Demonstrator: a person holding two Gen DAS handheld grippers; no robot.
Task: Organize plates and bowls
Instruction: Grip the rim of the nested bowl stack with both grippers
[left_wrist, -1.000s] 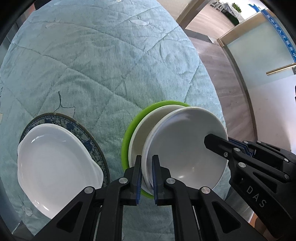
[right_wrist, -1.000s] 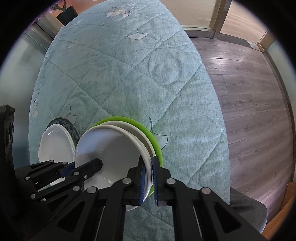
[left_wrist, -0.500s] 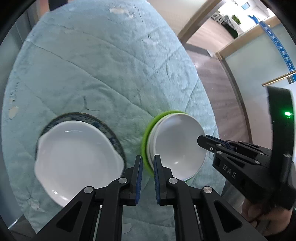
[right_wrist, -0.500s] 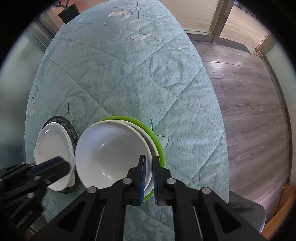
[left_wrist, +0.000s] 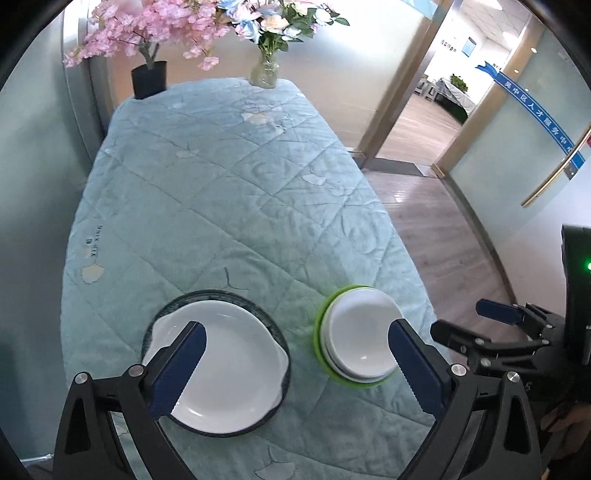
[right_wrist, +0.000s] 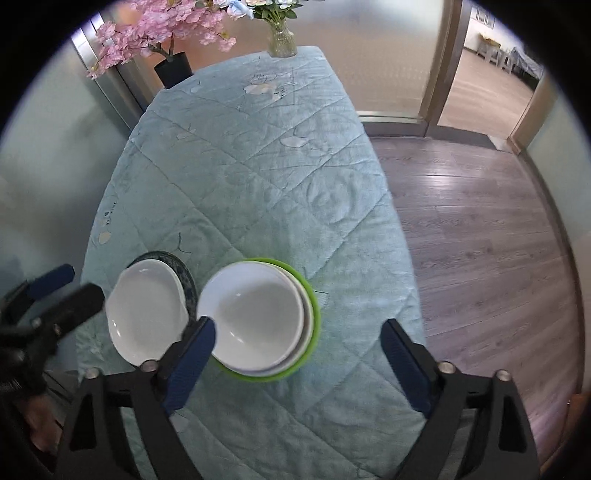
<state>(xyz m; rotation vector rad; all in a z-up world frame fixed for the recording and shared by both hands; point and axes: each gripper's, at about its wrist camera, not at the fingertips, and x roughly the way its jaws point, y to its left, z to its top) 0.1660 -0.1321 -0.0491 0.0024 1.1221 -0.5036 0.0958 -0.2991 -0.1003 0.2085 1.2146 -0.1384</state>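
Note:
A white bowl (left_wrist: 360, 338) tops a stack of white bowls on a green plate (left_wrist: 318, 334) at the near right of the table. Left of it, a white eared plate (left_wrist: 225, 354) lies on a dark blue patterned plate (left_wrist: 275, 323). My left gripper (left_wrist: 295, 328) hangs above both stacks, its jaws opening wide, nothing between them. My right gripper (right_wrist: 297, 324) hovers over the white bowl (right_wrist: 255, 314) and green plate (right_wrist: 314, 314), jaws also opening and empty. The white plate (right_wrist: 147, 314) lies to its left. Each gripper shows in the other's view: right gripper (left_wrist: 461, 318), left gripper (right_wrist: 79, 282).
A teal quilted cloth (left_wrist: 221, 203) covers the long table. At its far end stand a black pot (left_wrist: 149, 79) of pink blossoms and a glass vase (left_wrist: 264, 72) of flowers. Wooden floor (right_wrist: 480, 240) and a doorway lie to the right.
Both grippers were shut on the bowl stack's rim; both have let go, risen, tilted up and opened wide. The bowls now rest level on the green plate.

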